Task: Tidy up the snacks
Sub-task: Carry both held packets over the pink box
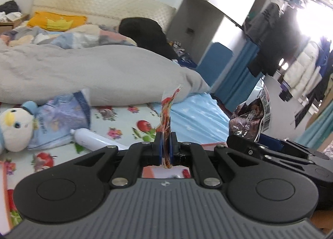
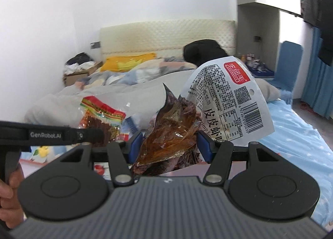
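Note:
My left gripper point(image 1: 166, 147) is shut on a thin red-and-orange snack packet point(image 1: 166, 118), seen edge-on and standing upright above the bed. The same packet point(image 2: 102, 118) shows flat in the right wrist view, at left. My right gripper point(image 2: 169, 143) is shut on a bulky shrimp snack bag point(image 2: 220, 101) with a brown clear window, white back, barcode and red logo. That bag point(image 1: 249, 118) and the right gripper point(image 1: 270, 151) also show at the right of the left wrist view. Both are held in the air over the bed.
A floral sheet point(image 1: 124, 126) covers the bed, with a grey duvet point(image 1: 83, 72) behind. A white plush toy point(image 1: 14, 131), a blue bag point(image 1: 60, 120) and a white tube point(image 1: 93, 141) lie at left. Clothes hang on a rack point(image 1: 291, 41) at right.

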Tool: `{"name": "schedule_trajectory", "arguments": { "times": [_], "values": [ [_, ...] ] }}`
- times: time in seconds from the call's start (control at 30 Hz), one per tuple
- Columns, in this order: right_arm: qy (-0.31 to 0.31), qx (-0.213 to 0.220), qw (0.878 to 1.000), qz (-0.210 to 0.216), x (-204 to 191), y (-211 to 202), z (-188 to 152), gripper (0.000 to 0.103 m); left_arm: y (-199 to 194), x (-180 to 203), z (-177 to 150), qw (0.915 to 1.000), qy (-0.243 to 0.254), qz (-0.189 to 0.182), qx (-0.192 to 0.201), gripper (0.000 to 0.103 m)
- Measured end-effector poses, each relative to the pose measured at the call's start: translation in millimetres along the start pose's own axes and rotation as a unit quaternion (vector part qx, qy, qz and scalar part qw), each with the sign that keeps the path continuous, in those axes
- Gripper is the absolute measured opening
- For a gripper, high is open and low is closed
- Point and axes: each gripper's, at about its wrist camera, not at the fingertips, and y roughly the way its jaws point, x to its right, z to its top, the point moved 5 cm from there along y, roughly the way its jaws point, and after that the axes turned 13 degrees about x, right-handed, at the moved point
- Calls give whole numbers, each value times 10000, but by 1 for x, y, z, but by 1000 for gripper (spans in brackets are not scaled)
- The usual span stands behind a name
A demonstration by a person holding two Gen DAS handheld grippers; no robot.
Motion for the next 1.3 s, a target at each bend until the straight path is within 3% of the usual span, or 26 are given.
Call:
{"name": "schedule_trajectory", "arguments": {
  "times": [0.27,0.8,1.03,1.3],
  "values": [
    [100,-450,9980,-423,43,12,-32,60,47,36,-33,9982,172,-235,-529,7],
    [490,-1549,9830,-857,96,35,-129,60,139,48,-125,9832,491,-204,-1747,7],
    [598,-1730,9782,-977,104,43,-142,60,153,44,-142,9774,533,-262,-2030,8],
    [728,-1706,9763,-1119,110,40,-142,61,155,46,-144,9758,531,-319,-2099,8]
  ]
}}
